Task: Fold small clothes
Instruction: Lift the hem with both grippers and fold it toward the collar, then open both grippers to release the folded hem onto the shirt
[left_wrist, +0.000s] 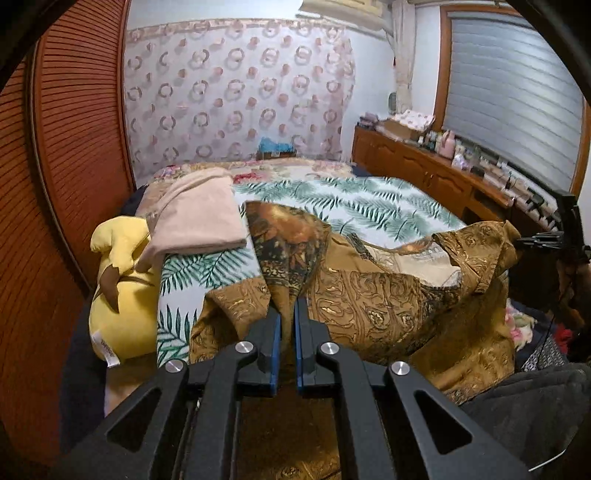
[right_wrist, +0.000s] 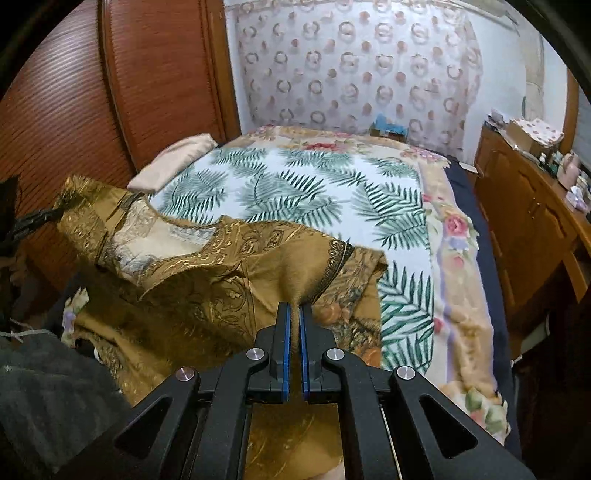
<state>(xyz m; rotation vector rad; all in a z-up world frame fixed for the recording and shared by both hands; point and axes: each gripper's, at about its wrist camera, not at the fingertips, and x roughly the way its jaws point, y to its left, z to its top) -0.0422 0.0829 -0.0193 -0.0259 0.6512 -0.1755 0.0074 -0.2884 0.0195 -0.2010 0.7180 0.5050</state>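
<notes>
A brown-gold patterned garment (left_wrist: 373, 295) (right_wrist: 207, 284) hangs stretched over the near end of the bed, its pale inner lining showing at the neck. My left gripper (left_wrist: 287, 301) is shut on a pinch of its cloth near one end. At the other end my right gripper (right_wrist: 294, 306) is shut on another pinch. Each view shows the other gripper at its edge, as the right gripper (left_wrist: 546, 240) and the left gripper (right_wrist: 33, 219), both holding the same garment. The cloth sags between the two grips.
A folded beige cloth (left_wrist: 199, 218) (right_wrist: 173, 162) lies at the bed's left side, partly over a yellow plush toy (left_wrist: 122, 291). The leaf-print blanket (right_wrist: 295, 188) covers the bed. A slatted wooden wardrobe (left_wrist: 74, 147) stands left, a cluttered wooden sideboard (left_wrist: 443, 173) right.
</notes>
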